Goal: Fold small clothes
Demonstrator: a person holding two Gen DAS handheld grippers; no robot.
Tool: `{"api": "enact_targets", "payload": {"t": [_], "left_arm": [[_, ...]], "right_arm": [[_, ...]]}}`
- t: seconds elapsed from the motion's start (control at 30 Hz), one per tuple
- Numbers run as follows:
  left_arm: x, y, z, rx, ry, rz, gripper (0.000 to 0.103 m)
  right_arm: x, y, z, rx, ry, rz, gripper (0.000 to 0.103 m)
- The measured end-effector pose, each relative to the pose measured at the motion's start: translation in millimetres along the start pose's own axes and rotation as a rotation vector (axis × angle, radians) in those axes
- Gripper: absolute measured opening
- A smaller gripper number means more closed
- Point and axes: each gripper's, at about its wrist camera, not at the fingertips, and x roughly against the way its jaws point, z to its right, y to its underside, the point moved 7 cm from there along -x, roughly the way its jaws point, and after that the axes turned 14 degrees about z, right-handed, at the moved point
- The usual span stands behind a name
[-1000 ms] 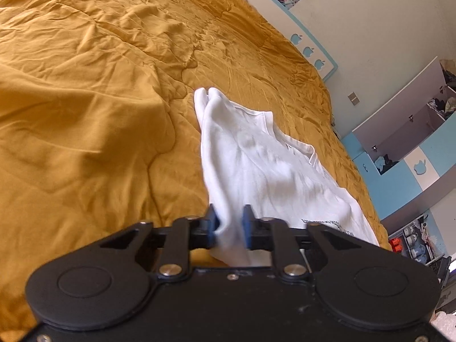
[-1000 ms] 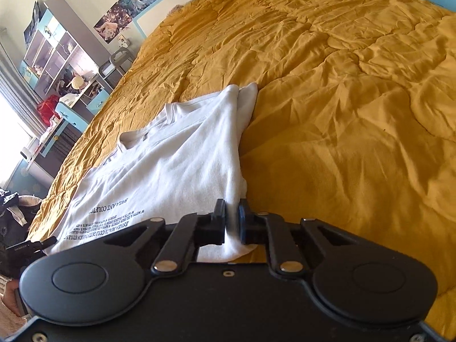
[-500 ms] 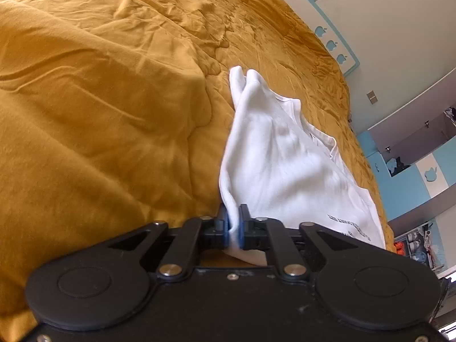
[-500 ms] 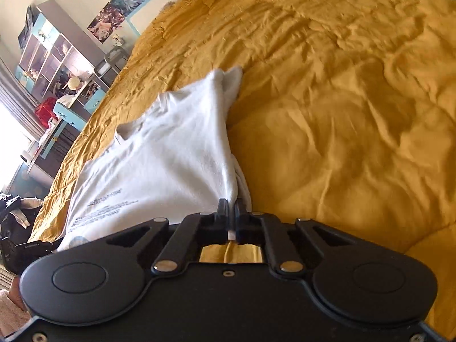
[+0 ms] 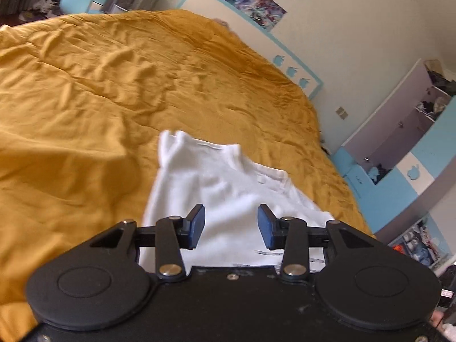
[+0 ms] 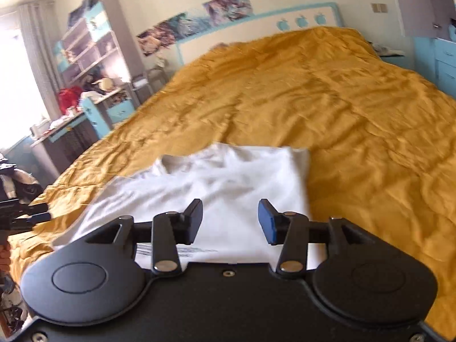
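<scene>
A white T-shirt [image 5: 216,188] with black printed text lies on the mustard-yellow bed cover [image 5: 85,99], one side folded over its body. My left gripper [image 5: 230,226] is open and empty, held above the shirt's near part. The shirt also shows in the right wrist view [image 6: 236,182], with the folded edge on its right side. My right gripper [image 6: 230,221] is open and empty, also above the shirt's near part. The left gripper shows as a dark shape at the far left of the right wrist view [image 6: 22,218].
The bed cover [image 6: 356,114] stretches far beyond the shirt. A blue-trimmed headboard [image 5: 256,37] stands at the far end. Blue and grey cabinets [image 5: 399,156] line one side of the bed, and a cluttered shelf and desk [image 6: 91,65] the other.
Both grippers were shut on the shirt's edge and lifting it; now both have opened and let go. The shirt lies flat with the side folded over, and both grippers have pulled back.
</scene>
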Motion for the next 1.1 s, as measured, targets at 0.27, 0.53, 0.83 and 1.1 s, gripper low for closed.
{"api": "enact_targets", "payload": {"t": [0.27, 0.53, 0.83, 1.1], "left_arm": [[-79.9, 101.7, 52.2, 0.011, -0.024, -0.287, 0.045], [-52.0, 90.3, 5.4, 0.068, -0.058, -0.223, 0.047], [-11.6, 55.0, -52.2, 0.081, -0.148, -0.122, 0.047], [-21.0, 47.9, -32.1, 0.005, -0.177, -0.133, 0.047]], "right_arm": [[-96.8, 76.1, -92.0, -0.044, -0.053, -0.178, 0.025], [-52.3, 82.3, -13.1, -0.076, 0.155, -0.152, 0.007], [-3.2, 72.5, 77.5, -0.155, 0.340, -0.110, 0.000], [-8.1, 58.2, 54.4, -0.106, 0.389, -0.105, 0.015]]}}
